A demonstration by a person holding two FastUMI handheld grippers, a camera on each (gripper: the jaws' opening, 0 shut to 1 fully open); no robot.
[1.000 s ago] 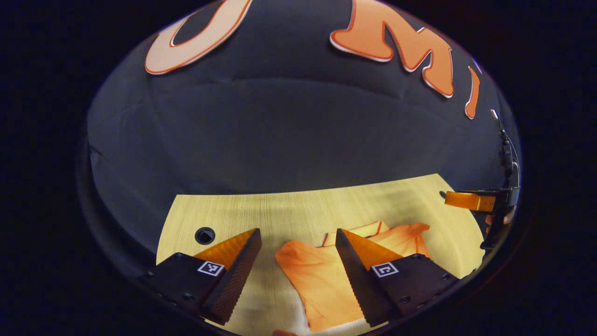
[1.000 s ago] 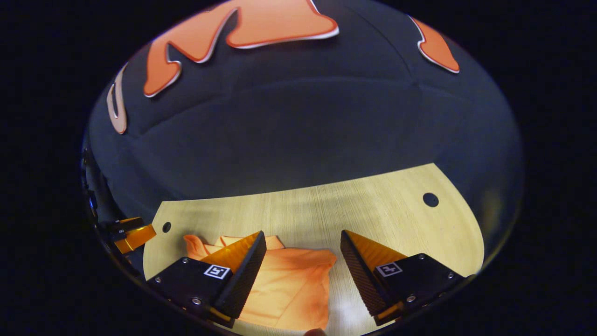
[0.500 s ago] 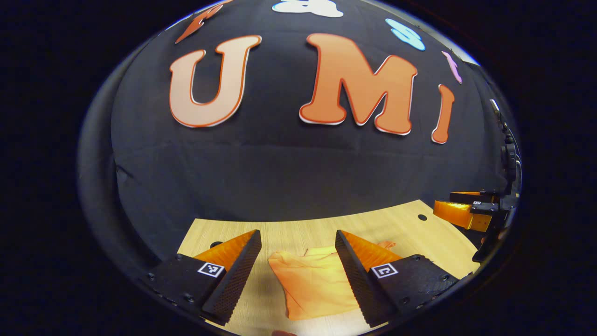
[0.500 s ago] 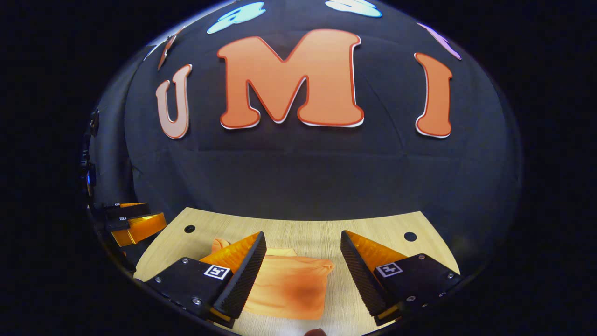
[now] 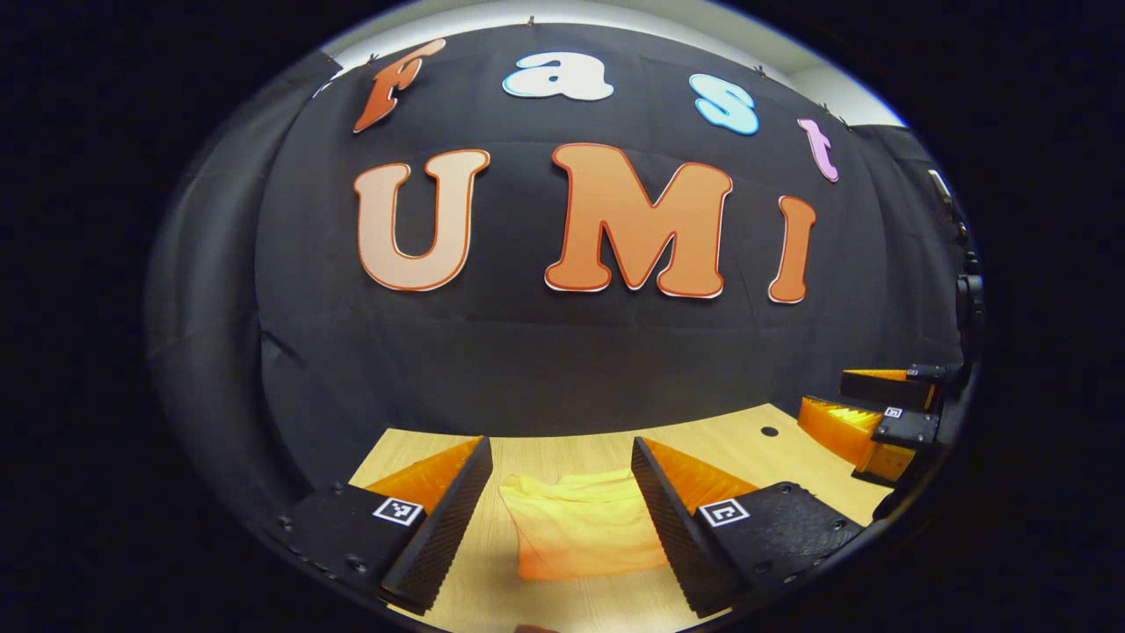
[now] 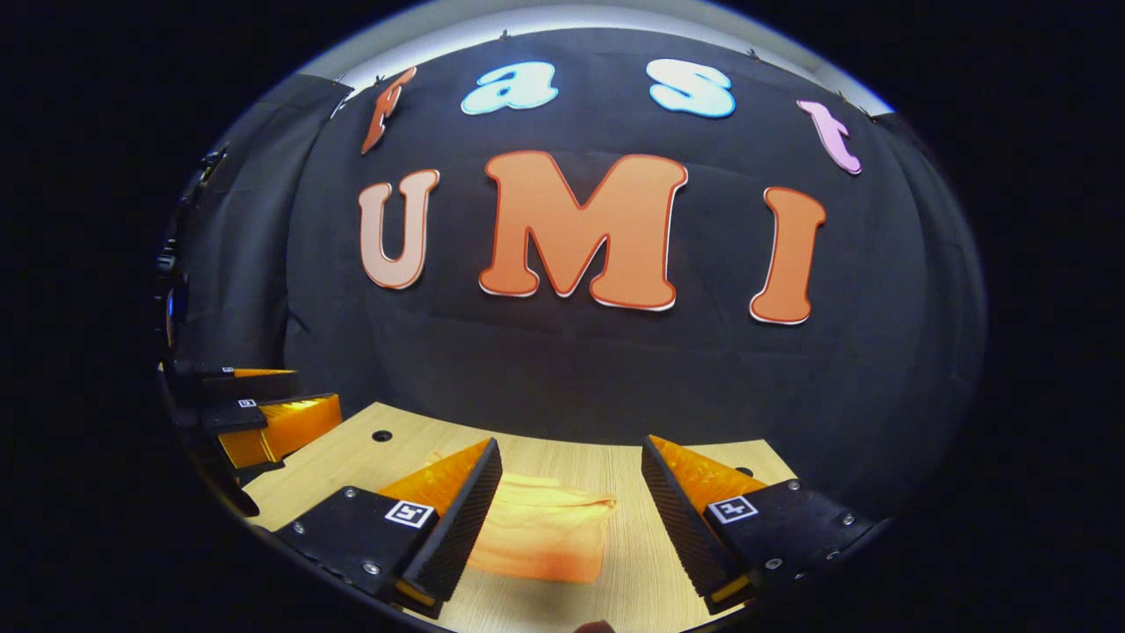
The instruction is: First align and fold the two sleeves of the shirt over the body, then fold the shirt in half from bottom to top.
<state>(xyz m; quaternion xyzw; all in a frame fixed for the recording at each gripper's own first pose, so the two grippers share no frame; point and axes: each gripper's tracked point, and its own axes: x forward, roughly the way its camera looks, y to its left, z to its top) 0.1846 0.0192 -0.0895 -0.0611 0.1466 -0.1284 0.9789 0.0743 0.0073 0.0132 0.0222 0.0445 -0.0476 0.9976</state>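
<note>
Light wooden tabletop (image 5: pixel 773 453) with fine straight grain, pale yellow-tan, flat, extending to the foot of the black cloth backdrop (image 5: pixel 527 369). Small round dark holes in the tabletop: one near a far corner (image 5: pixel 769 432); in the right gripper view, one at far left (image 6: pixel 381 435), one at far right (image 6: pixel 743 472). Backdrop hangs with soft creases.

Both views — low, facing wall, sharing table (image 5: pixel 562 448).

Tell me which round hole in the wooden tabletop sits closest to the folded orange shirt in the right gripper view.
The far left hole: it sits nearer the folded orange shirt than the right hole.
</note>
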